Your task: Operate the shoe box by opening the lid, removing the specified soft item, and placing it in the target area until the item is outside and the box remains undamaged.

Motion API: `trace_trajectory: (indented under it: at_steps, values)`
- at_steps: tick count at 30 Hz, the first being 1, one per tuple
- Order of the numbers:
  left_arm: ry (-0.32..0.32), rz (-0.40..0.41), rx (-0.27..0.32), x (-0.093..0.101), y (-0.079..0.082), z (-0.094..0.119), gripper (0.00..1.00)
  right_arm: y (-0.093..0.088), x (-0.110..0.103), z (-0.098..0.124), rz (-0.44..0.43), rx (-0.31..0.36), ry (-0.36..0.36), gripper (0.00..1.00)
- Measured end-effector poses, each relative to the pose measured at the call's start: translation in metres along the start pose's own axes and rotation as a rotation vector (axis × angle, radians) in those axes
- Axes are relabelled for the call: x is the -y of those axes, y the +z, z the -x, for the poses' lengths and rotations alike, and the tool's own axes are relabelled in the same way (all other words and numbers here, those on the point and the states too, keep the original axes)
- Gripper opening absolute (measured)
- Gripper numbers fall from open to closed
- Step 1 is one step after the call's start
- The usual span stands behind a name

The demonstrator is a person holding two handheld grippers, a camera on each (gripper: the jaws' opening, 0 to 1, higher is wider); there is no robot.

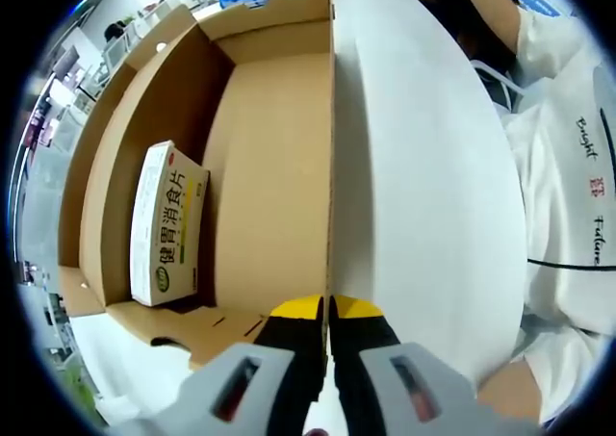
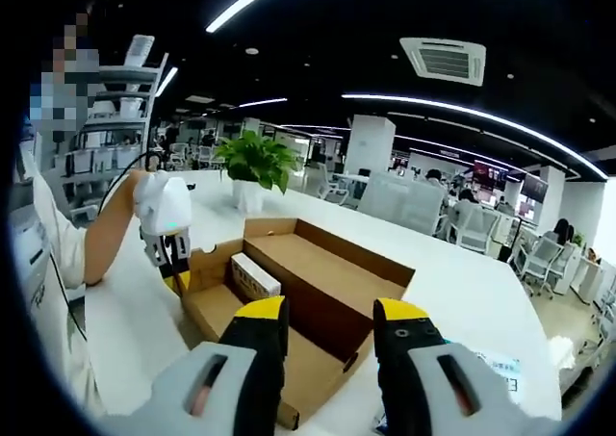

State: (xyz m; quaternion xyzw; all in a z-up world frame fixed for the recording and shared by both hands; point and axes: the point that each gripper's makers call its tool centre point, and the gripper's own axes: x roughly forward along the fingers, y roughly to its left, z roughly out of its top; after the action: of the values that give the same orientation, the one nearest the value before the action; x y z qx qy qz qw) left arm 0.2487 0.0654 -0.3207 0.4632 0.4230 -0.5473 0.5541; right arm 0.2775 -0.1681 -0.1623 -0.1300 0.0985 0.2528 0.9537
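The brown cardboard shoe box (image 1: 269, 166) lies open on a white table (image 1: 423, 186). Inside, against its left wall, stands a white and yellow packet (image 1: 168, 226) with green print. My left gripper (image 1: 328, 311) is shut on the thin upright cardboard edge of the box. In the right gripper view the same box (image 2: 318, 272) sits ahead with the packet (image 2: 254, 276) in its left end. A person's hand holds the left gripper (image 2: 173, 268) at the box's left corner. My right gripper (image 2: 332, 322) hangs open above the box's near side, with nothing between its fingers.
A person in a white shirt (image 1: 568, 195) is at the table's right side. A potted plant (image 2: 254, 165) stands on the table (image 2: 462, 282) behind the box. A blue and white printed item (image 2: 493, 371) lies near the right jaw. Office desks and chairs stretch behind.
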Motion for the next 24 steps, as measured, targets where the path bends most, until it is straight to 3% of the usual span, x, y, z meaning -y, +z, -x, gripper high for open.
trace_trajectory:
  at_steps: [18,24]
  values:
    - [0.001,0.003,-0.001,0.001,0.001,0.0,0.02,0.016,-0.021,-0.026,0.042,0.008,0.107,0.38]
    - [0.003,0.003,-0.003,0.0,0.001,0.0,0.02,0.013,-0.023,-0.035,0.044,0.003,0.119,0.37]
